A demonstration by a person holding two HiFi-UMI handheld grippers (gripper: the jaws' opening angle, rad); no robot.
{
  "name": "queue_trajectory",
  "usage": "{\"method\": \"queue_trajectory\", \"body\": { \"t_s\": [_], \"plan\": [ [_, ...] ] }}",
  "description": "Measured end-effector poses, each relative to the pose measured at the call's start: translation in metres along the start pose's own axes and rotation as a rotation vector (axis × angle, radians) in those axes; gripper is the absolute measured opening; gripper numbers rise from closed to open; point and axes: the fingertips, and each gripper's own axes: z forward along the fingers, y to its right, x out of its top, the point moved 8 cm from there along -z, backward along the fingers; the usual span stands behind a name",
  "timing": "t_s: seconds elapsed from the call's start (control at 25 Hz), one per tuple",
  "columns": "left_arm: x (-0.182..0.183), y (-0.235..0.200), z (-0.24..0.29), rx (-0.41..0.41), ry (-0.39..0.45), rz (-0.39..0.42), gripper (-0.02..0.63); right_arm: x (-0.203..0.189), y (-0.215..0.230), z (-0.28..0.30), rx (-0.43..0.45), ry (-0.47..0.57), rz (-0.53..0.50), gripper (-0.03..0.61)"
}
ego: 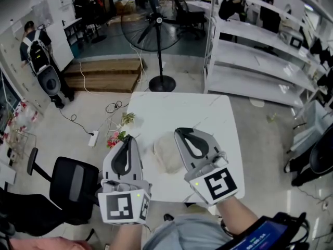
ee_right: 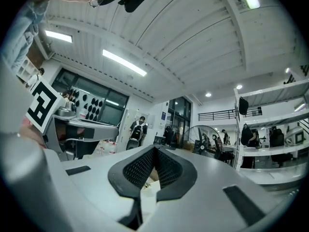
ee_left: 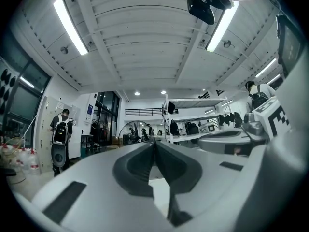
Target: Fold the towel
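Seemingly parked, the left gripper [ego: 126,139] and right gripper [ego: 180,132] hover level on either side of the pale towel [ego: 166,154], jaws pressed together and empty, while it lies bunched compactly on the white table [ego: 177,105], folded or crumpled I cannot tell.

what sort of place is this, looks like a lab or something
Likely an open workshop or lab, not a home: long white shelving racks, a big pedestal fan, and strip lights on the ceiling.

Upper half of the table [ego: 197,113] is wide open. Crumpled towel [ego: 167,152] sits mid-frame, flowers [ego: 115,138] crowd the table's left edge
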Motion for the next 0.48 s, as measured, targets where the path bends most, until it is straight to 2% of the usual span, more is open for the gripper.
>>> {"method": "queue_trajectory", "body": {
  "t_s": [0.48],
  "plan": [
    [-0.0065, -0.0051, 0.0032, -0.007, -0.008, 0.005, 0.009, -0.0033, -0.0026, 0.0065, -0.004, 0.002, -0.004, 0.012]
  ]
}}
